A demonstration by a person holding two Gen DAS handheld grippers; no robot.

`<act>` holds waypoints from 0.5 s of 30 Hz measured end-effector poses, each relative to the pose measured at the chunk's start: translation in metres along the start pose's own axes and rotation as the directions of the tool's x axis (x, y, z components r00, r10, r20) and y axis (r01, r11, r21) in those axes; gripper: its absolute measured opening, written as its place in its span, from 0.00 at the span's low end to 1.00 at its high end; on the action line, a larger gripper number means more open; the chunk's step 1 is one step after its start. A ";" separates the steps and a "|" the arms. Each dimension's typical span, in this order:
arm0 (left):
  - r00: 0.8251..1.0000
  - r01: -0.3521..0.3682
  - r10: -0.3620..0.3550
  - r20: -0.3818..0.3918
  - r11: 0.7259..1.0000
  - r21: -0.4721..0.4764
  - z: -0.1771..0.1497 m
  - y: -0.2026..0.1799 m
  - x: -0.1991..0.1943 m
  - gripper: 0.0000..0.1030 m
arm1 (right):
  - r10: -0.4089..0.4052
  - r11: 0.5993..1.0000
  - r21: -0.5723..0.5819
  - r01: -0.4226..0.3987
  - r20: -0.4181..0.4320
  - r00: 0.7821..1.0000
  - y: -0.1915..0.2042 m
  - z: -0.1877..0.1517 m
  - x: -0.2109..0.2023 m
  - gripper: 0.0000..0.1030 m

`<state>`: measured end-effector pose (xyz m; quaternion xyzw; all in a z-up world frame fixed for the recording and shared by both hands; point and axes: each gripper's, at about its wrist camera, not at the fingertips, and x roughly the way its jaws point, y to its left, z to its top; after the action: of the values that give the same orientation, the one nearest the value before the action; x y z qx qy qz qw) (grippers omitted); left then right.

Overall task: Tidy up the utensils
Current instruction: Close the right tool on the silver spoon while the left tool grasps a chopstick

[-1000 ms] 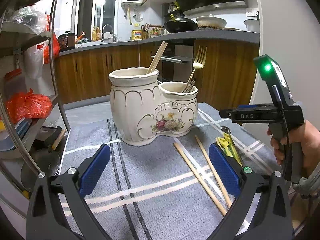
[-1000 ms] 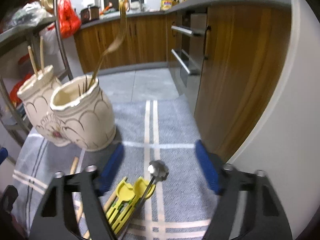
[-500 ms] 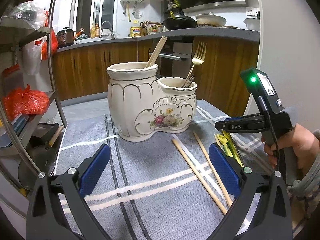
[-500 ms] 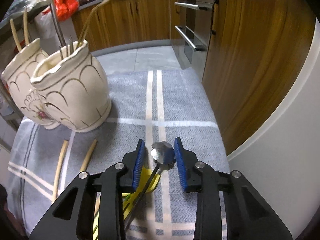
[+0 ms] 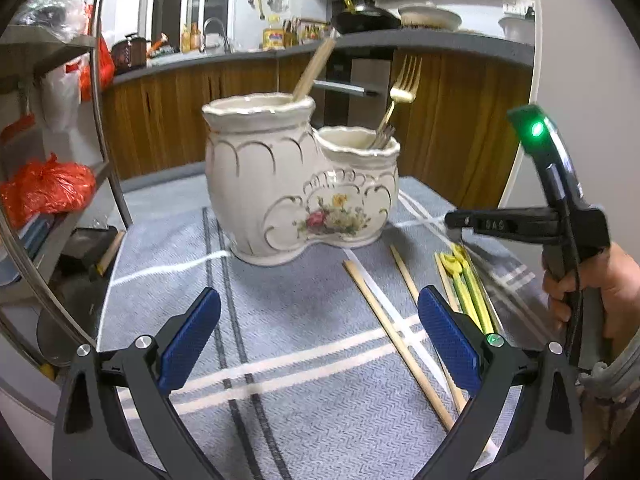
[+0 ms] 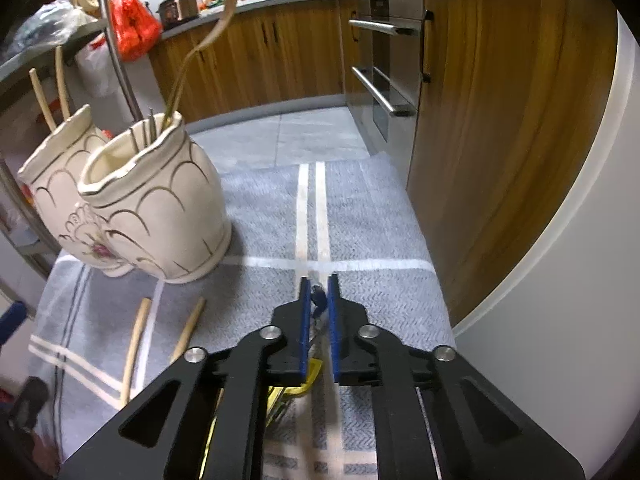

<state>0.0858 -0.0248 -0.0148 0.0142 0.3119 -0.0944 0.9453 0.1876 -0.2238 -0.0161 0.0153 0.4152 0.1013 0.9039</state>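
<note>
A cream double-pot ceramic holder [image 5: 296, 188] stands on the grey striped cloth; it also shows in the right wrist view [image 6: 152, 216]. Its tall pot holds chopsticks [image 5: 312, 70], its low pot a gold fork [image 5: 402, 88]. Two loose chopsticks [image 5: 396, 336] and yellow-green utensils [image 5: 466, 284] lie right of it. My right gripper [image 6: 318, 294] is shut on the round end of a small metal spoon [image 6: 318, 293], low over the cloth; the yellow utensils [image 6: 296, 384] lie under it. My left gripper [image 5: 316, 344] is open and empty, in front of the holder.
A metal rack [image 5: 48, 184] with red bags stands at the left. Wooden cabinets [image 6: 492, 120] and a white wall [image 6: 580, 280] border the table on the right. The cloth's edge [image 6: 444, 312] runs near the right gripper.
My right gripper has closed from wide open onto the metal spoon's end and dropped lower. My left gripper has moved slightly closer to the holder, still open.
</note>
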 end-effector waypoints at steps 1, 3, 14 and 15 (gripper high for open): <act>1.000 -0.002 0.002 -0.017 1.000 0.008 0.000 -0.002 0.003 0.94 | 0.008 1.000 -0.008 -0.008 0.005 1.000 0.001 0.000 -0.002 0.04; 0.999 -0.001 0.002 -0.037 1.000 0.016 0.000 -0.007 0.007 0.94 | 0.013 1.000 -0.017 -0.012 0.013 1.000 0.001 0.000 -0.005 0.04; 0.989 0.029 -0.026 -0.145 0.999 0.017 0.001 -0.031 0.025 0.60 | 0.061 0.996 -0.068 -0.052 0.141 0.988 0.006 0.004 -0.039 0.04; 0.988 0.028 -0.026 -0.152 0.999 0.015 0.000 -0.033 0.026 0.56 | 0.062 0.996 -0.079 -0.050 0.158 0.985 0.008 0.005 -0.043 0.04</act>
<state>0.0999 -0.0611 -0.0289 0.0254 0.3823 -0.1085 0.9173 0.1620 -0.2241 0.0202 0.0014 0.3364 0.1407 0.9311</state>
